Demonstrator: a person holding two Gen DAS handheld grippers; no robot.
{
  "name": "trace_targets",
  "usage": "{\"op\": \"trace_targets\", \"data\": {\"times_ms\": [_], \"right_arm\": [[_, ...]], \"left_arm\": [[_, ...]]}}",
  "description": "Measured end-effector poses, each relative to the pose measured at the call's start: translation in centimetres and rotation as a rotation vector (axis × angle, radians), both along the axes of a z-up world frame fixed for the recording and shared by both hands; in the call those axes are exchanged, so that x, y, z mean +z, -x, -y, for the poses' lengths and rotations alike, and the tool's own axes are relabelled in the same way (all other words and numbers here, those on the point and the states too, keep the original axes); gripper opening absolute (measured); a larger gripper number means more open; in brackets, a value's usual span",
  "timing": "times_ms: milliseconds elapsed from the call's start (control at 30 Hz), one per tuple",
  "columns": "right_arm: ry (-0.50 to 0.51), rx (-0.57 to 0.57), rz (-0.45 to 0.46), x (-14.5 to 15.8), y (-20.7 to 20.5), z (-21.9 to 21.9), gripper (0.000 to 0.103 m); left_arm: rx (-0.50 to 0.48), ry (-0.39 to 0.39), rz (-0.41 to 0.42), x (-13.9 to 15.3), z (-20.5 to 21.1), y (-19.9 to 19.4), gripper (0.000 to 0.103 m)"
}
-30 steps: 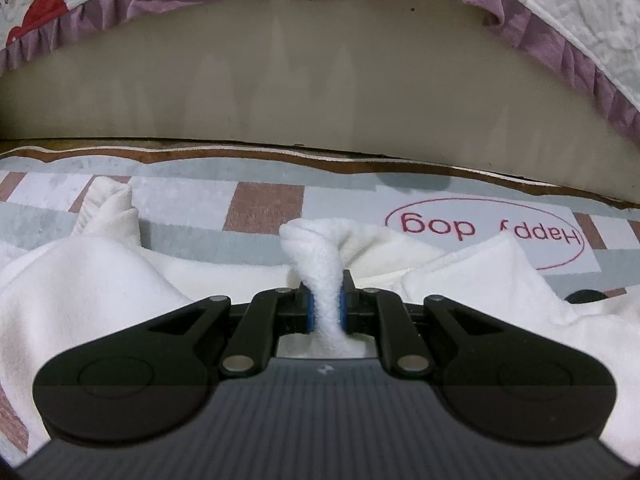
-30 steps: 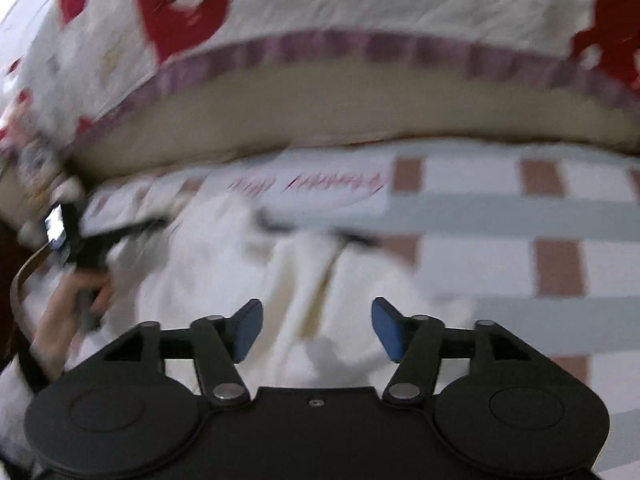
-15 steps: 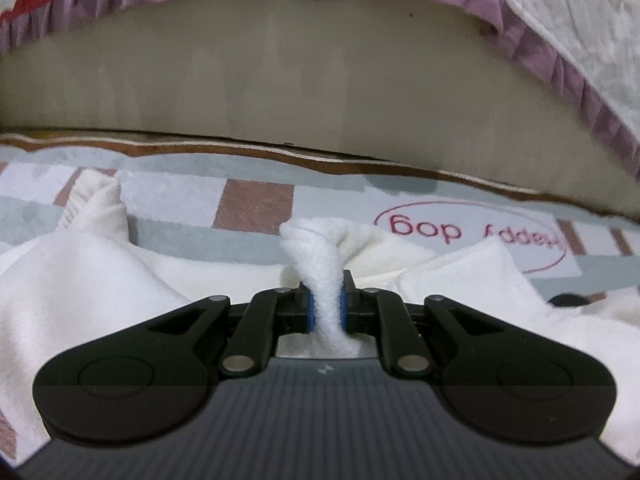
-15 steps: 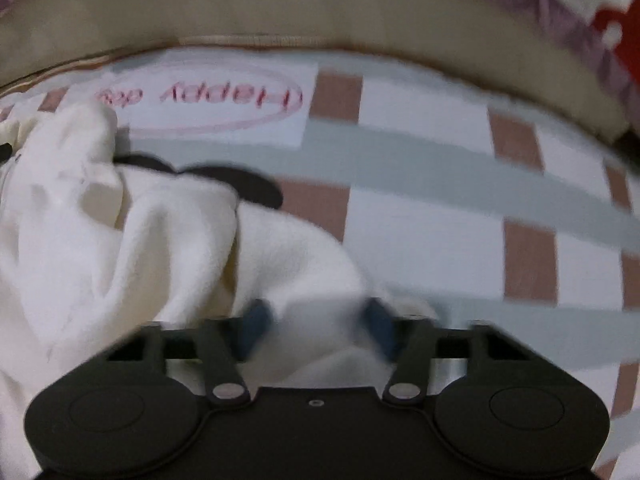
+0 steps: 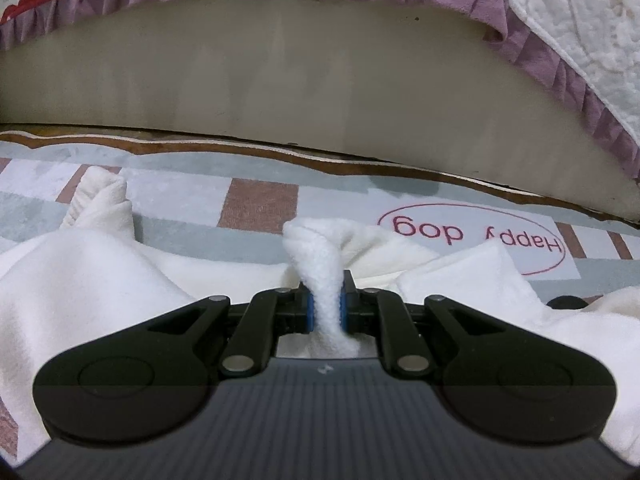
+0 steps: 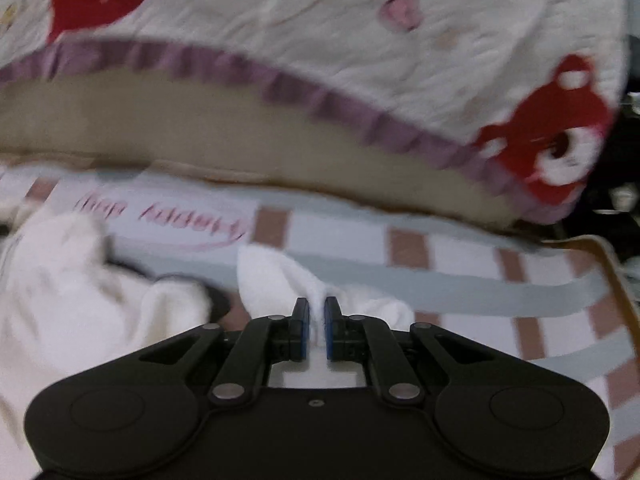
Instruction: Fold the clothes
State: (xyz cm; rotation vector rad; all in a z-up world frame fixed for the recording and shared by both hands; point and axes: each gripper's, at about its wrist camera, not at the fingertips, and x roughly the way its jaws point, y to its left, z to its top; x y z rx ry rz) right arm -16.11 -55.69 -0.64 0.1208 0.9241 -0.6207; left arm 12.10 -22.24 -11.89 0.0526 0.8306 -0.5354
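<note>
White fleece garment (image 5: 80, 288) lies rumpled on the checked mat (image 5: 256, 204), near the bed's edge, no fold made yet. The left gripper (image 5: 325, 312) is clenched on a bunched ridge of it; the right gripper (image 6: 316, 330), jaws closing, pinches another corner. Both grips look set; the folding itself remains.

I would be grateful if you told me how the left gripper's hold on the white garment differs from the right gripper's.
The left gripper pinches a thick, twisted roll of the white garment; the right gripper, its jaws closing, nips only a thin fold. The left view is sharp, the right view blurred. The left grip sits amid the garment's bulk, the right at an edge over the checked mat. Both clamp white fleece.
</note>
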Motion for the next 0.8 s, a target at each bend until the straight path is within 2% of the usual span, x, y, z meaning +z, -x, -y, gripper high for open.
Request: {"op": "trace_targets", "data": {"times_ms": [167,333,467,633,700,733,767,800], "right_arm": [[0.088,-0.132,0.06,1.4,2.6,2.0,0.009],[0.144,-0.263,0.104,2.4,6.1,4.6,0.009],[0.16,-0.343,0.137,3.5,9.1,7.0,0.008],[0.153,-0.421,0.192,4.4,11.9,9.7,0.008],[0.15,-0.444,0.219,3.9,12.1,11.2,0.008],[0.142,-0.454,0.244,3.4,12.1,12.1,0.01],[0.122,-0.455,0.287,2.7,12.1,13.1,0.013],[0.101,-0.456,0.329,1.8,12.1,14.3,0.024]], "left_arm": [[-0.04,0.066,0.063,0.8,-0.3,0.8,0.011],[-0.094,0.117,0.192,2.9,0.7,2.4,0.01],[-0.137,0.132,0.308,5.4,2.5,3.8,0.01],[-0.169,0.106,0.53,9.3,6.4,4.9,0.01],[-0.14,0.105,0.547,9.7,8.8,3.3,0.01],[-0.099,0.083,0.52,9.3,10.6,1.9,0.011],[-0.06,0.044,0.464,8.3,12.3,0.5,0.017],[-0.053,-0.019,0.373,6.9,14.1,-1.0,0.024]]}}
